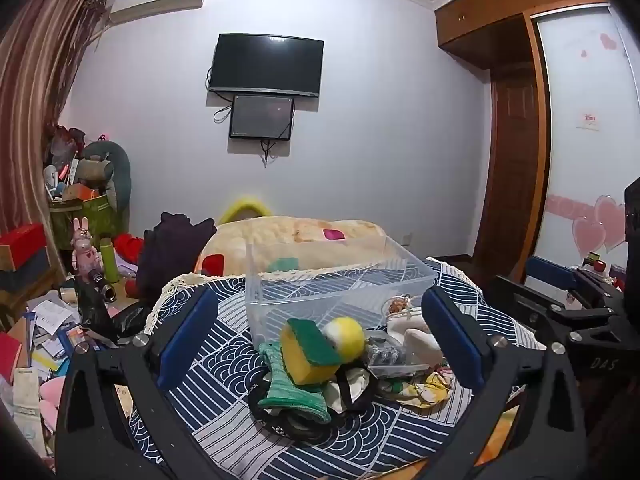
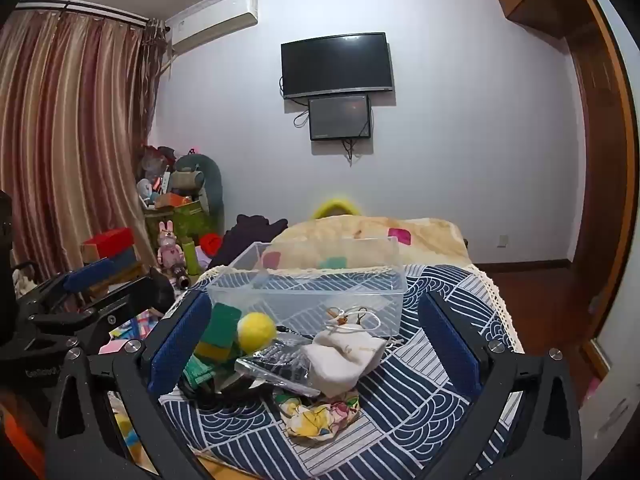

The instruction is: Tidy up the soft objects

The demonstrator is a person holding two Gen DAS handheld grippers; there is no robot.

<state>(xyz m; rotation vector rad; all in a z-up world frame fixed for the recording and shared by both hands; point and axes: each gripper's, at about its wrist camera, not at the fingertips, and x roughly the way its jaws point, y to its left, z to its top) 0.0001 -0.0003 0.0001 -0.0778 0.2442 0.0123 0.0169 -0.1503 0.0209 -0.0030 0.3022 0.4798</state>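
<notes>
A heap of soft things lies on the blue patterned cloth (image 1: 216, 364) in front of a clear plastic bin (image 1: 336, 284). In it are a yellow-green sponge (image 1: 308, 354), a yellow ball (image 1: 346, 338), a green sock (image 1: 290, 394), a white cloth pouch (image 2: 340, 358), a clear plastic bag (image 2: 280, 368) and a floral scrunchie (image 2: 316, 416). My left gripper (image 1: 320, 336) is open, its pads on either side of the heap, empty. My right gripper (image 2: 316, 344) is open and empty, also in front of the heap. The bin (image 2: 312, 288) looks empty.
A beige blanket (image 1: 296, 240) and dark clothes (image 1: 168, 248) lie behind the bin. Clutter, boxes and papers (image 1: 44, 328) fill the left side. A lace edge (image 2: 504, 312) borders the cloth on the right, with wooden floor (image 2: 532, 292) beyond. Each gripper shows at the other view's edge.
</notes>
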